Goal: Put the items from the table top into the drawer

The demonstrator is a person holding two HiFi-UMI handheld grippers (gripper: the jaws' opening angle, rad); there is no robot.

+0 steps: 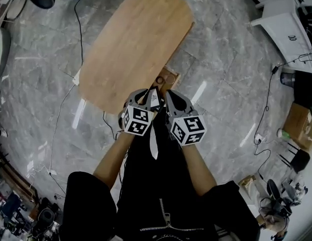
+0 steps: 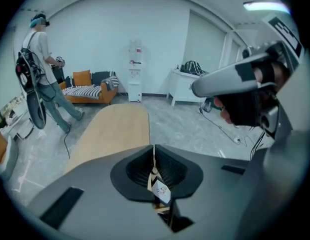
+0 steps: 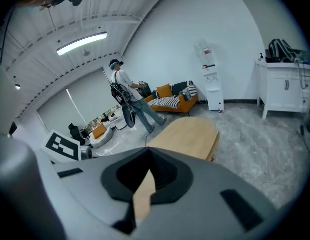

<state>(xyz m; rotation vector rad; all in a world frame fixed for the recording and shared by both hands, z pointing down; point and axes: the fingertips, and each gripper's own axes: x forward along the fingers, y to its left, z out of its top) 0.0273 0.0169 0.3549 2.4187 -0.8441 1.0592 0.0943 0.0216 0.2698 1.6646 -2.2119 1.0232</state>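
Note:
The oval wooden table (image 1: pixel 135 39) has a bare top. Under its near end an open drawer (image 1: pixel 168 78) shows round things inside. Both grippers hang high above the floor, close together just short of that near end. My left gripper (image 1: pixel 145 98) (image 2: pixel 154 151) has its jaws shut with nothing held; a small white tag (image 2: pixel 160 191) shows below through the slit. My right gripper (image 1: pixel 171 98) (image 3: pixel 147 154) is also shut and empty, with only table wood visible behind its slit. It appears at the right of the left gripper view (image 2: pixel 234 79), held in a gloved hand.
Another person (image 2: pixel 37 74) (image 3: pixel 127 101) stands beyond the table's far end, by an orange sofa (image 2: pixel 87 89). A white cabinet (image 2: pixel 187 86) (image 3: pixel 284 89) and a water dispenser (image 2: pixel 136 69) line the far wall. Cables (image 1: pixel 78 19) run over the marble floor.

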